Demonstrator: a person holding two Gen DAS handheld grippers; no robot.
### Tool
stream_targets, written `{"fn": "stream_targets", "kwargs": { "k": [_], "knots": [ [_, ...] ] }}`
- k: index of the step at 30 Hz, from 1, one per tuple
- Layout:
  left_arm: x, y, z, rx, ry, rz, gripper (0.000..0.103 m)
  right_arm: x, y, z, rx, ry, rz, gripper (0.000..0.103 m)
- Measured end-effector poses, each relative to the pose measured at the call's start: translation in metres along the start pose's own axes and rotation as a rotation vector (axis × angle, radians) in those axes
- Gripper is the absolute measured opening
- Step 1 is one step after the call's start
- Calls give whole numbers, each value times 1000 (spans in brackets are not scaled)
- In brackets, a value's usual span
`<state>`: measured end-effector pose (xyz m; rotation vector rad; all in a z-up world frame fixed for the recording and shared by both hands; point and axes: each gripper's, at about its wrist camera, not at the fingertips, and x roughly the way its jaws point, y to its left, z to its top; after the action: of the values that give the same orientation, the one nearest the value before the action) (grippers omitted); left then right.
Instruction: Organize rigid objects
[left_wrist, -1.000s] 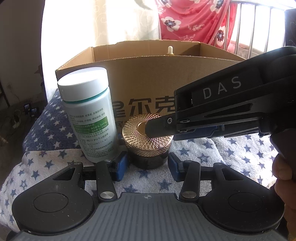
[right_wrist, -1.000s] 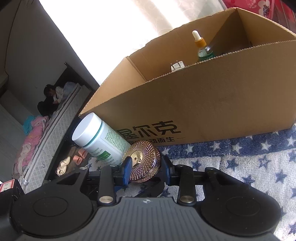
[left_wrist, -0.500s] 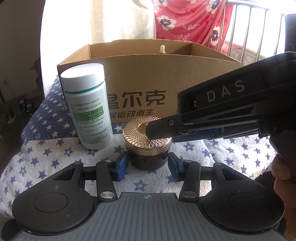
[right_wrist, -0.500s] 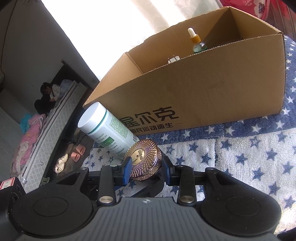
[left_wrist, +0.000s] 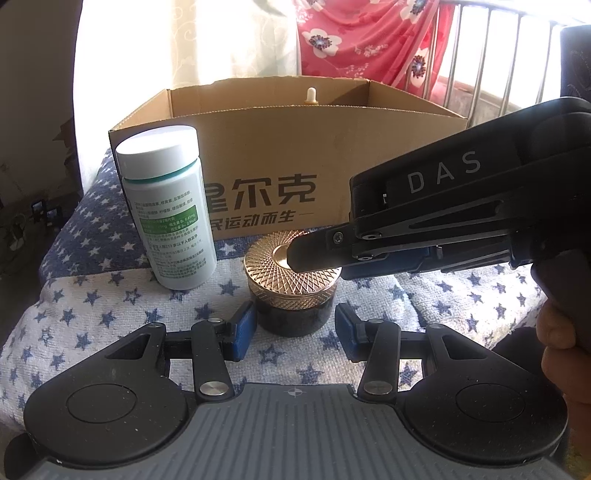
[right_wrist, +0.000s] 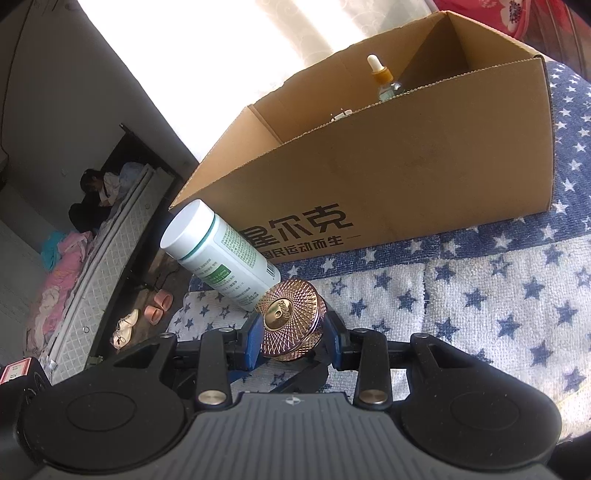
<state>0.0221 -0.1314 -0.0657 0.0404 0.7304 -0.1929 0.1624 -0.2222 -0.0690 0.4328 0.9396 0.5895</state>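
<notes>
R gripper (right_wrist: 293, 341) pinching gold-lid jar (right_wrist: 290, 319); L gripper (left_wrist: 293, 326) spread. Pill bottle (left_wrist: 168, 212) beside, box (left_wrist: 332, 155) behind.

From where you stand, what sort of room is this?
Probably a home bedroom: a blue-and-white star-patterned towel covers the soft surface under the brown cardboard box, a red floral cloth hangs by the window, and a mattress lies on the floor.

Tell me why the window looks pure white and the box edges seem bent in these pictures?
Left wrist view: backlight behind the cardboard box overexposes the curtain, while the white pill bottle stays readable. Right wrist view: the same glare fills the top, and the fisheye lens tilts and curves the box; corners darken in both.
</notes>
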Motion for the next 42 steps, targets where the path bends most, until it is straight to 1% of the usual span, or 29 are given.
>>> {"fn": "stream_targets", "kwargs": {
  "k": [4, 6, 8, 13, 15, 16, 18, 20, 21, 22, 26, 28, 33, 39, 41, 42],
  "knots": [
    [1, 3, -1, 3, -2, -8, 46, 1, 1, 0, 0, -7, 4, 41],
    [1, 4, -3, 10, -11, -9, 47, 2, 0, 0, 4, -12, 13, 43],
    [3, 3, -4, 18, -26, -1, 48, 4, -1, 0, 9, -15, 17, 44],
    [13, 6, -7, 27, -62, -9, 59, 9, -9, 0, 28, -18, 45, 44],
    [19, 8, -8, 22, -61, -22, 63, 11, -14, 1, 39, -19, 61, 44],
    [21, 9, -9, 18, -60, -27, 66, 13, -17, 1, 48, -14, 67, 50],
    [23, 9, -12, 9, -86, -31, 69, 17, -21, 0, 68, -7, 69, 61],
    [23, 8, -15, 9, -104, -35, 75, 23, -25, -1, 84, 11, 66, 63],
    [24, 7, -18, 8, -115, -44, 80, 25, -26, -1, 98, 15, 73, 66],
    [23, 7, -20, 4, -124, -50, 84, 26, -27, 0, 109, 16, 76, 66],
    [24, 7, -28, 13, -154, -60, 94, 27, -27, 3, 124, 34, 75, 68],
    [25, 6, -29, 19, -157, -69, 100, 29, -26, 3, 131, 36, 80, 73],
    [24, 6, -34, 33, -179, -77, 102, 31, -21, 2, 123, 33, 80, 83],
    [22, 9, -39, 49, -192, -93, 102, 33, -20, 2, 120, 39, 100, 91],
    [21, 11, -39, 49, -195, -104, 103, 34, -20, 4, 135, 53, 111, 95],
    [21, 12, -40, 53, -199, -109, 103, 34, -19, 6, 139, 63, 118, 99]
  ]
}}
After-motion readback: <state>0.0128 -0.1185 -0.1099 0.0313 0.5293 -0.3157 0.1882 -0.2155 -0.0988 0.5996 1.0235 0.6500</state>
